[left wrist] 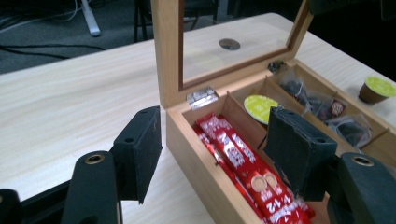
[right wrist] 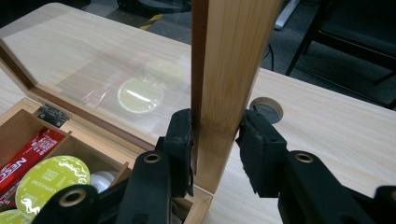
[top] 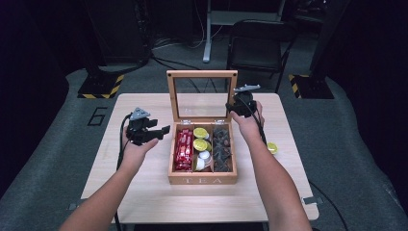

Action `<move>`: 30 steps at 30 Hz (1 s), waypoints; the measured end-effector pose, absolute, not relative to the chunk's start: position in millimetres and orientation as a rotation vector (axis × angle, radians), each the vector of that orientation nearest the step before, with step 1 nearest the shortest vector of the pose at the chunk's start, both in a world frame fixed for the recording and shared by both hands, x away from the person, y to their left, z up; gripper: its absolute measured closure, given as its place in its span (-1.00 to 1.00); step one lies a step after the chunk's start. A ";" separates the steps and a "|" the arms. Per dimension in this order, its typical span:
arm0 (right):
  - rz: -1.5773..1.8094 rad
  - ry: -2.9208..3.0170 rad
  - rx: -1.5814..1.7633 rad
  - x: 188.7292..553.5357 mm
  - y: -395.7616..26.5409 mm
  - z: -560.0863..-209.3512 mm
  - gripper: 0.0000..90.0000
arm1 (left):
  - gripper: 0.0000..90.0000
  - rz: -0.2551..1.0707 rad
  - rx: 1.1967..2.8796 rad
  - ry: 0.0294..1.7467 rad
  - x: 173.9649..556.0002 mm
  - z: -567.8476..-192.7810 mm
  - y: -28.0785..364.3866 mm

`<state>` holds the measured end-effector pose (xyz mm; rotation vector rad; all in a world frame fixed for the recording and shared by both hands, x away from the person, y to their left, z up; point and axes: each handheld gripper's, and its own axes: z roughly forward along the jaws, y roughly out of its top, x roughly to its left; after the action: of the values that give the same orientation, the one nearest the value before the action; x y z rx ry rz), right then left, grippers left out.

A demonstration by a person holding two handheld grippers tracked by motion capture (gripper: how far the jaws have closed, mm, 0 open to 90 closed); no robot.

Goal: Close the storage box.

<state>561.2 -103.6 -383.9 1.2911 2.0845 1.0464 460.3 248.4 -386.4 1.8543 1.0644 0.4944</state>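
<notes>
Table brightly lit, dark surroundings, pictures slightly soft.

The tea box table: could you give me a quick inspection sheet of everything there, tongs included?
Surface: light wooden table, with a round hole in it behind the box.
Job's things: wooden tea box, glass lid upright; red sachets in the left compartment, yellow-topped capsules in the middle, dark tea bags in the right.
Clutter: one loose capsule on the table right of the box.
Tongs: right tongs clamped on the lid's side rail; left tongs open, empty, beside the box's left wall.
Cables: black lead from the left tongs; more on the floor.
Surroundings: folding chair, dark room.
</notes>
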 end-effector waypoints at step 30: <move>1.079 2.077 1.195 533.0 -108.3 -389.1 0.44 | -0.02 0.665 1.816 1.035 485.1 -315.6 221.1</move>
<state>533.0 -108.3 -389.1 1.1947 2.0772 1.0790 485.1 221.1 -315.6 1.8156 1.0348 0.6647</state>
